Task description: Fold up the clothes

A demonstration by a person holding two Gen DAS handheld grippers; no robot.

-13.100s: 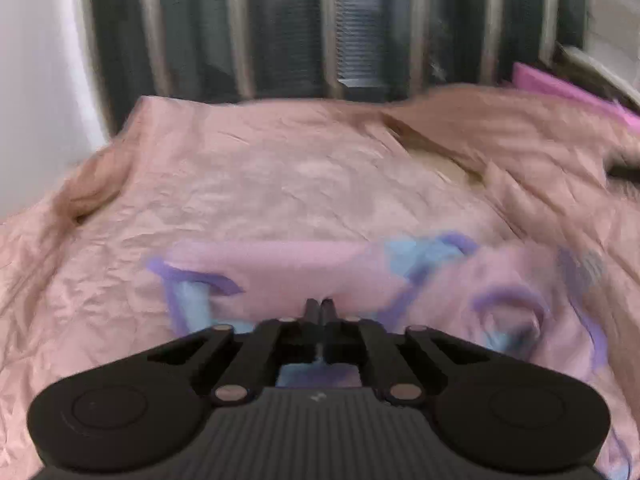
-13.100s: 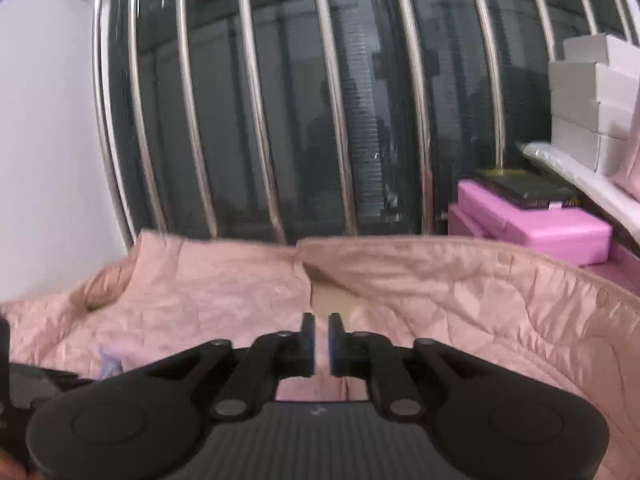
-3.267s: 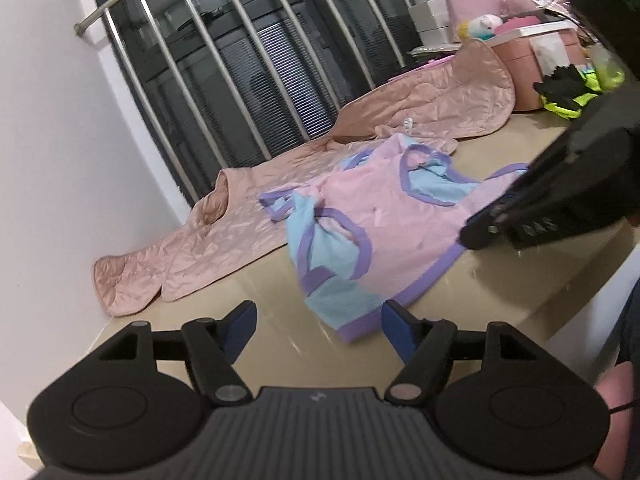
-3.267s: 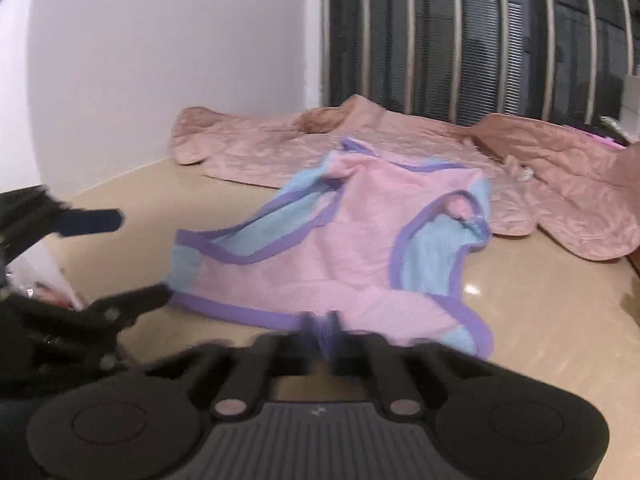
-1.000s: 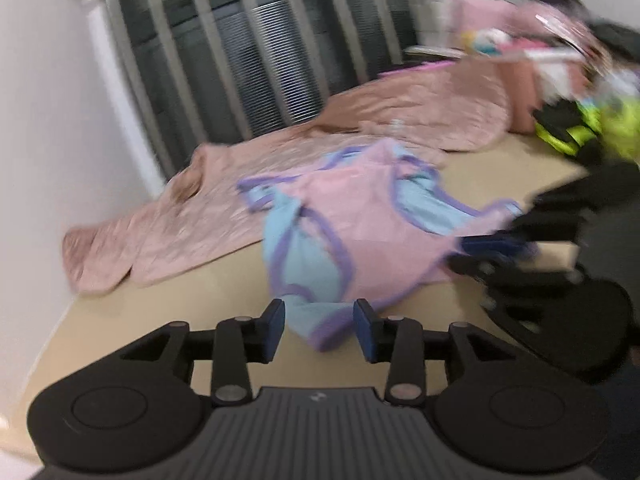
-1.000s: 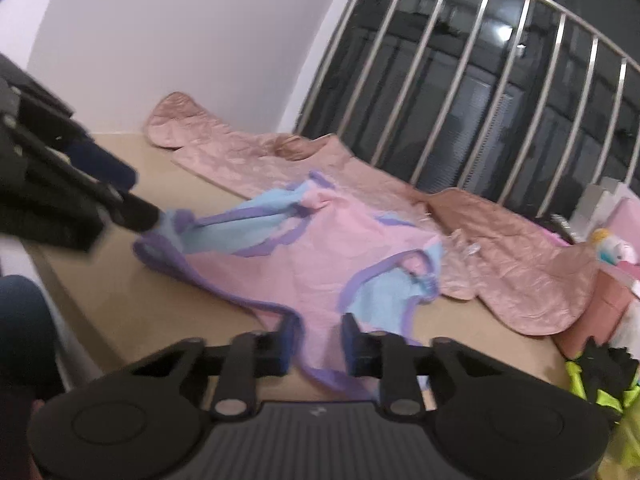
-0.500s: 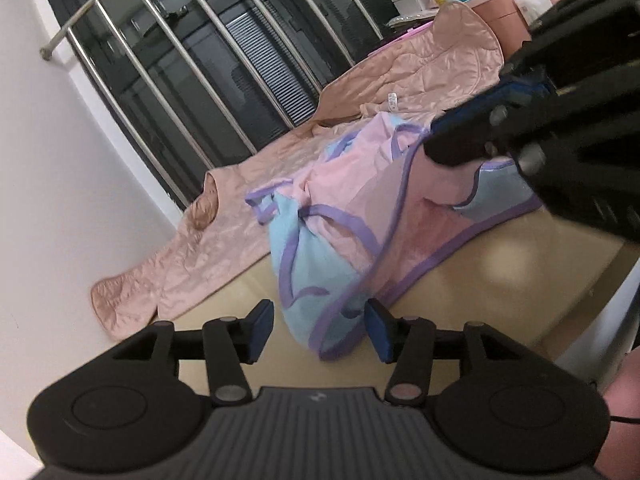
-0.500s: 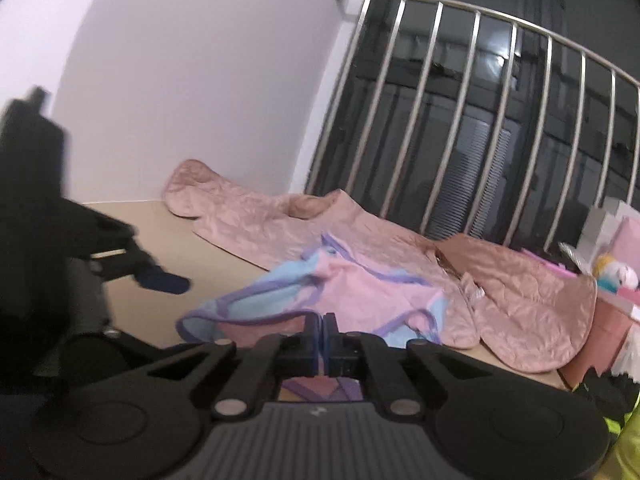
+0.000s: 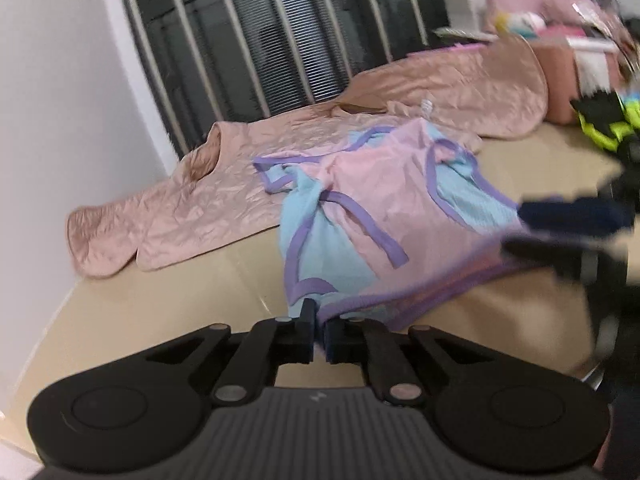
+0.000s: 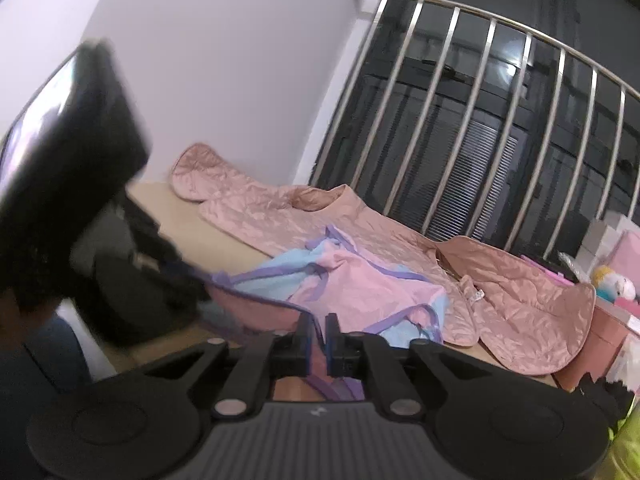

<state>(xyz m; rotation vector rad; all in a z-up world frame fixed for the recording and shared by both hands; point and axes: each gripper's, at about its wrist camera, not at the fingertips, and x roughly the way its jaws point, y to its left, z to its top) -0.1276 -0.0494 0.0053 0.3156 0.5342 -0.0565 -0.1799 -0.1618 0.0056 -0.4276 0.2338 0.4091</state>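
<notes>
A beige tabletop [image 9: 168, 304] carries a quilted peach-pink jacket [image 9: 224, 204] spread along its far side by a barred window [image 9: 256, 40], and across the jacket's near edge lies the task's thing, a small pink garment with light-blue panels and purple trim [image 9: 384, 216], rumpled and not yet squared. The step in hand looks like taking the near hem at two corners to lift or spread the garment before a fold. The left gripper [image 9: 319, 334] has its jaws clamped tight on the purple hem at the garment's near left corner. The right gripper [image 10: 318, 340] has pink cloth and purple trim between its jaws, which are opening slightly, though the pads seem to pinch the fabric. Next, I judge, both hands must pull apart evenly to tension the hem without dragging the jacket underneath. The left wrist view shows the whole garment laid out and the blurred right gripper at its right corner; the right wrist view instead shows a plush toy [image 10: 612, 282] and pink boxes [image 10: 628, 256] at the table's far end.
</notes>
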